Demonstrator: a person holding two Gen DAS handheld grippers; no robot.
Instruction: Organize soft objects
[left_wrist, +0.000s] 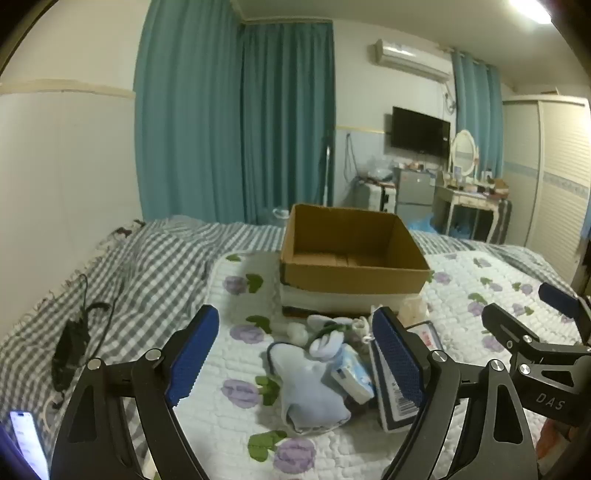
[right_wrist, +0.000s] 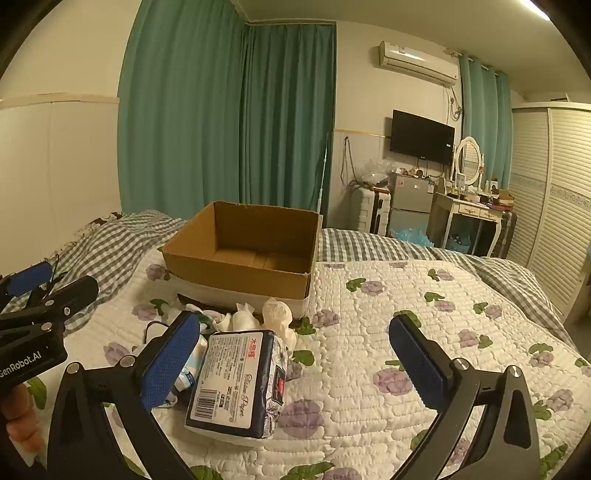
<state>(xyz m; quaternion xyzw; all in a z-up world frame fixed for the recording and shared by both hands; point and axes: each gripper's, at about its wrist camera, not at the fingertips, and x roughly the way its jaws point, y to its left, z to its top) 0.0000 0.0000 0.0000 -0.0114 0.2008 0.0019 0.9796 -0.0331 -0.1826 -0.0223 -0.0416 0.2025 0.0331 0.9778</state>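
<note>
An open, empty cardboard box (left_wrist: 351, 254) (right_wrist: 247, 251) sits on the flowered quilt. In front of it lies a pile of soft things: a light blue cloth (left_wrist: 310, 395), white socks (left_wrist: 325, 339) (right_wrist: 240, 319), a small tissue pack (left_wrist: 351, 373), a dark paper-tissue pack (right_wrist: 240, 384) (left_wrist: 395, 398) and a cream plush (right_wrist: 279, 317). My left gripper (left_wrist: 295, 358) is open above the blue cloth and holds nothing. My right gripper (right_wrist: 295, 362) is open, with the paper-tissue pack near its left finger (right_wrist: 168, 362), and holds nothing.
A black charger and cable (left_wrist: 74, 339) lie on the checked sheet at left, and a phone (left_wrist: 26, 443) at the bottom left. A wall runs along the left. A wardrobe (right_wrist: 554, 221), a dresser and a fridge stand beyond the bed.
</note>
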